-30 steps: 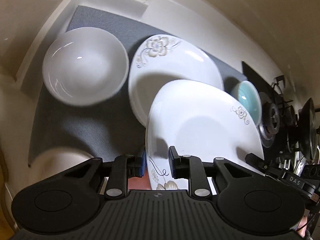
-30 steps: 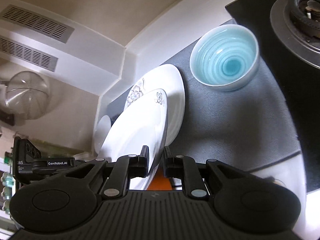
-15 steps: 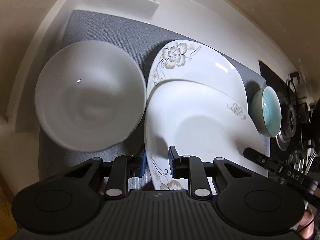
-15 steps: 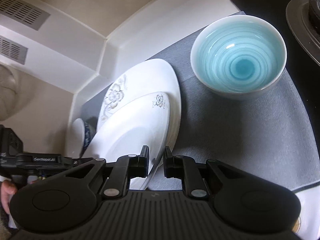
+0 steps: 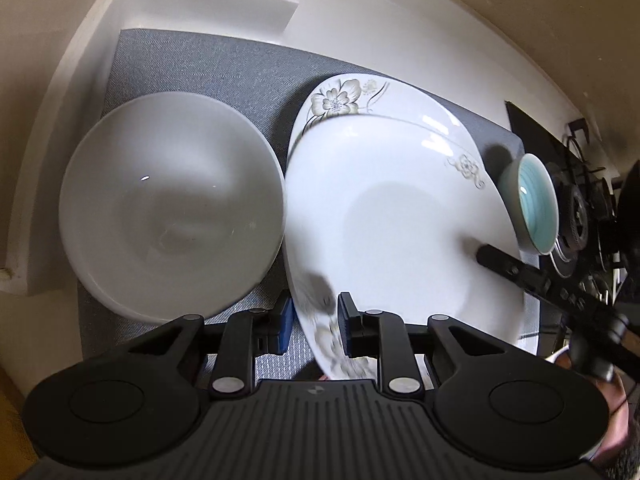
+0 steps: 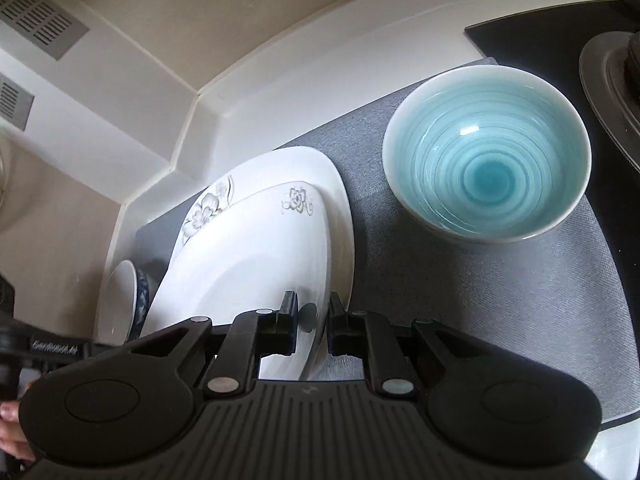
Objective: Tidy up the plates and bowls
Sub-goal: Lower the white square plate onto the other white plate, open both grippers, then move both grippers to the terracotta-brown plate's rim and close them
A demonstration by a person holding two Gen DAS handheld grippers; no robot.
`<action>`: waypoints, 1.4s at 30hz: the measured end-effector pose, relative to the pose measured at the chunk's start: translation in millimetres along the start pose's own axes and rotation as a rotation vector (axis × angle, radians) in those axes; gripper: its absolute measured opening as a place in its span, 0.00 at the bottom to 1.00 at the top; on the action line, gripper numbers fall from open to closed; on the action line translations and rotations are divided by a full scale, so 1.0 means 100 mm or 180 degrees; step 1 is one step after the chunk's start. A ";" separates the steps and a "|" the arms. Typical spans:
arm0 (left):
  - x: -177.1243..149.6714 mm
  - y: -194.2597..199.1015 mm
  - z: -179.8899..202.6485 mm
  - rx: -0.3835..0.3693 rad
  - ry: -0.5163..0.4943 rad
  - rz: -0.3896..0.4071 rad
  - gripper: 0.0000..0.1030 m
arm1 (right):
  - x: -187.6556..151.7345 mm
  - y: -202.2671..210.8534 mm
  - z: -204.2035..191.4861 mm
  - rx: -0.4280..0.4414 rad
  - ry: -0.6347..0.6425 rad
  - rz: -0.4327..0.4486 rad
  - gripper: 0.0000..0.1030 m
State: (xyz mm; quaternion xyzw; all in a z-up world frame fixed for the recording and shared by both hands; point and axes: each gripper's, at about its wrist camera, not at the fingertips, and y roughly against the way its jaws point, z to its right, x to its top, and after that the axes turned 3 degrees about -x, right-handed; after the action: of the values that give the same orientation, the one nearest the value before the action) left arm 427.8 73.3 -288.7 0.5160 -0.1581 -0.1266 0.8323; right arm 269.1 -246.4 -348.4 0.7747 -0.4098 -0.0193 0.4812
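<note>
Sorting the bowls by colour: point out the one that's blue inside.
The small bowl beside the stove, right of the stacked plates, has a turquoise ringed interior. The large bowl left of the plates is plain white inside.

Both grippers are showing matte black ribbed bodies, round side discs and silver screws; the left gripper (image 5: 313,322) is wearing blue pads (image 5: 283,322), the right gripper (image 6: 313,322) black.

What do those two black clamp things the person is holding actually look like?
Both are matte black plastic. The left gripper has a ribbed body, round side discs, silver rivets and blue finger pads. The right gripper looks the same; white lettering marks its side. No sleeves show.
</note>
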 end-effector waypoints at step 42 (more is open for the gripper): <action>-0.14 -0.07 -0.14 -0.0192 0.0262 0.0149 0.16 | -0.18 0.04 -0.42 -0.0697 0.0887 0.0086 0.20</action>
State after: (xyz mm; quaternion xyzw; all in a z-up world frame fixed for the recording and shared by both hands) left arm 419.8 87.1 -302.4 0.4916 -0.1319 -0.0904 0.8560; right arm 272.0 -204.7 -329.2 0.7073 -0.3449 0.0502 0.6150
